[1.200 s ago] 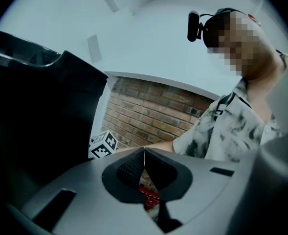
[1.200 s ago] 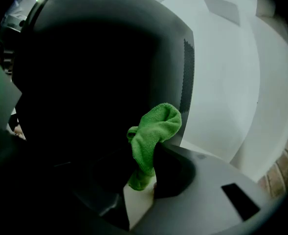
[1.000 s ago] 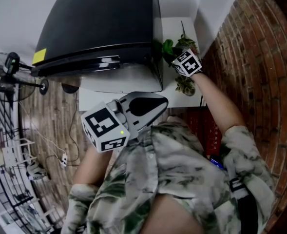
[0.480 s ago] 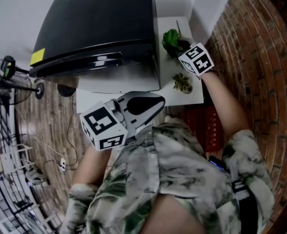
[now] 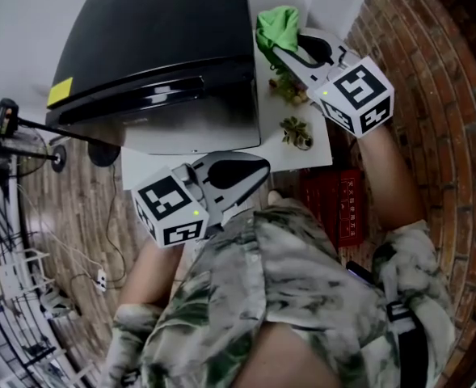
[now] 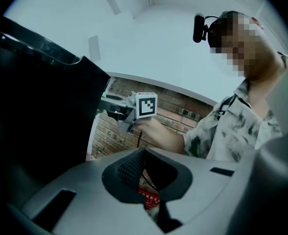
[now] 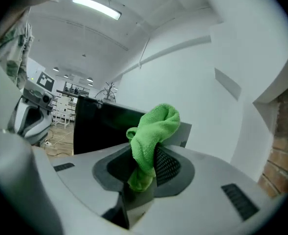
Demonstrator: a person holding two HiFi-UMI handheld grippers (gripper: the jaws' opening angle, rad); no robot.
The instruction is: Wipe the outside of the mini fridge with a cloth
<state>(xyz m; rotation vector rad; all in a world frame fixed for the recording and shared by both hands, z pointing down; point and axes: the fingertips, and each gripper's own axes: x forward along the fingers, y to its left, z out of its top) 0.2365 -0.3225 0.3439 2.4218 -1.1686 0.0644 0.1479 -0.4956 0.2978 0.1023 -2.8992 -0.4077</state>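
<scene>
The black mini fridge stands on a white table; I look down on its top. My right gripper is beside the fridge's right edge, shut on a bunched green cloth. In the right gripper view the cloth hangs out between the jaws, with the fridge behind it. My left gripper is held low near the person's shirt, shut with nothing in it. In the left gripper view the fridge is a dark mass at left, and the right gripper shows beyond it.
A small potted plant sits on the table right of the fridge. A red crate lies under the table's edge. A brick wall closes the right side. A standing fan and cables are on the wooden floor at left.
My right gripper has risen from the table beside the plant, carrying the green cloth up level with the fridge's top right edge. The left gripper has stayed put.
</scene>
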